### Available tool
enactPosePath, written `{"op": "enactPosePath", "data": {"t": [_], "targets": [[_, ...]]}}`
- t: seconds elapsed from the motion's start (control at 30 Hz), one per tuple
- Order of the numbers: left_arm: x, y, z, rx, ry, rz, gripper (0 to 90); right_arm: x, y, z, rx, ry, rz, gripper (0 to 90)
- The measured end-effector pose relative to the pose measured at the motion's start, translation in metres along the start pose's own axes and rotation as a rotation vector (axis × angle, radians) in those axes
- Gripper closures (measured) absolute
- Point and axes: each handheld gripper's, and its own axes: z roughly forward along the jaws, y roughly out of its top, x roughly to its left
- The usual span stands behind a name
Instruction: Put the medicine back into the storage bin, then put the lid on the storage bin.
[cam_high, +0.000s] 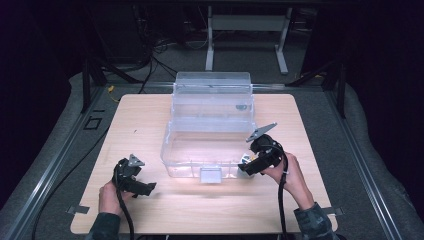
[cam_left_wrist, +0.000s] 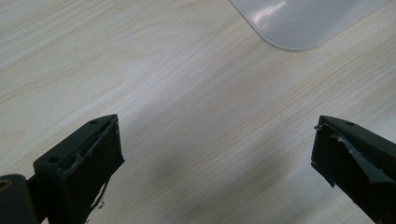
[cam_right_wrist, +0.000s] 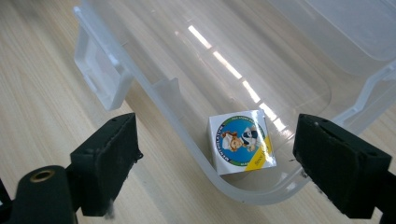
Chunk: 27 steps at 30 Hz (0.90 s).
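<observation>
A clear plastic box with its lid raised stands in the middle of the wooden table. In its near right corner lies a small white cube with a blue round picture and a yellow corner; it shows faintly in the high view. My right gripper hovers open above that corner of the box, jaws wide apart on either side of the cube and clear of it; the high view shows it at the box's right front. My left gripper rests open over bare table at the front left.
The box's front latch juts toward me, also in the right gripper view. A rounded corner of the box shows ahead of the left gripper. Metal rails and cables border the table; a desk frame stands behind.
</observation>
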Motion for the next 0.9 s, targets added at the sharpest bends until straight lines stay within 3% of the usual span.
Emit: {"op": "enactPosePath", "data": {"t": [0.07, 0.27, 0.4, 0.53, 0.73, 0.9], "targets": [[0.000, 0.002, -0.002, -0.007, 0.006, 0.003, 1.8, 0.000, 0.000, 0.001, 0.016, 0.000, -0.005, 14.1], [-0.003, 0.009, -0.011, -0.015, 0.040, 0.036, 1.9, 0.003, -0.002, -0.003, -0.001, 0.009, -0.021, 14.7], [-0.001, 0.018, -0.020, -0.060, 0.025, 0.032, 1.7, 0.003, -0.002, -0.007, -0.020, 0.007, -0.018, 14.9], [0.003, 0.033, -0.027, -0.087, 0.014, 0.045, 1.4, 0.005, -0.004, -0.007, -0.042, 0.048, -0.015, 15.6], [0.017, 0.056, -0.039, -0.152, -0.032, 0.039, 0.3, 0.006, -0.006, -0.007, -0.041, 0.042, -0.018, 15.8], [0.028, 0.071, -0.049, -0.195, -0.046, 0.030, 0.2, 0.005, -0.006, -0.008, -0.050, 0.053, -0.013, 15.8]]}}
